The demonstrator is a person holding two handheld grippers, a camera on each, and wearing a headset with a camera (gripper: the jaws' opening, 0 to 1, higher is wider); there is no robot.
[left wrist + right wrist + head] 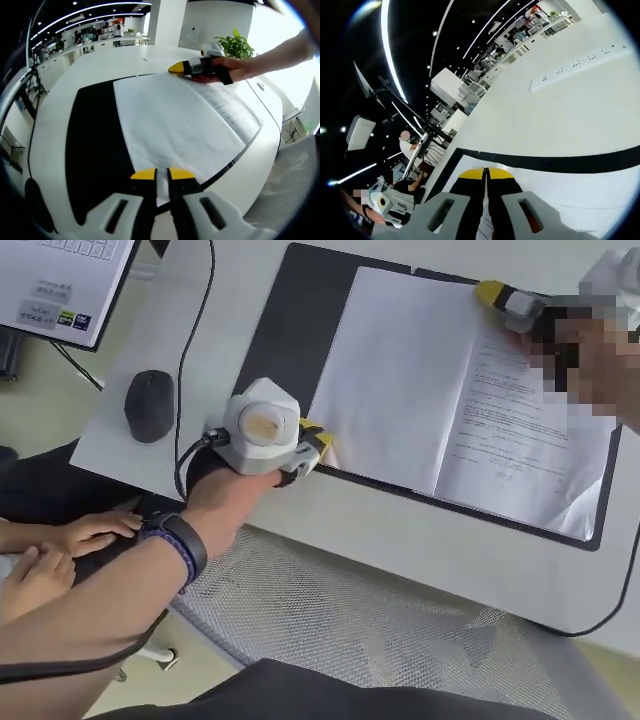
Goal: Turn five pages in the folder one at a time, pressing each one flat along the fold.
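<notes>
Paper spreads ahead of my left tongs (162, 174): a smooth, blank white sheet (165, 120) running away from the yellow tips, its near corner lying right at them. Those jaws are drawn nearly together, with only a thin slit left. I cannot tell whether the corner is caught in it. Left of the tips the folder (95, 150) shows its matt black inner cover, a flat rectangle with rounded corners on the glossy white table (50, 130). Beyond the sheet, to the right, lies the printed page (227, 107), crossed by fine grey lines of text. My right tongs (181, 67) sit at the far end of the fold, where both leaves meet, their wedge-shaped yellow tips pressed together. Well off to the left of my left tongs rests a dark oval mouse (150, 405).
</notes>
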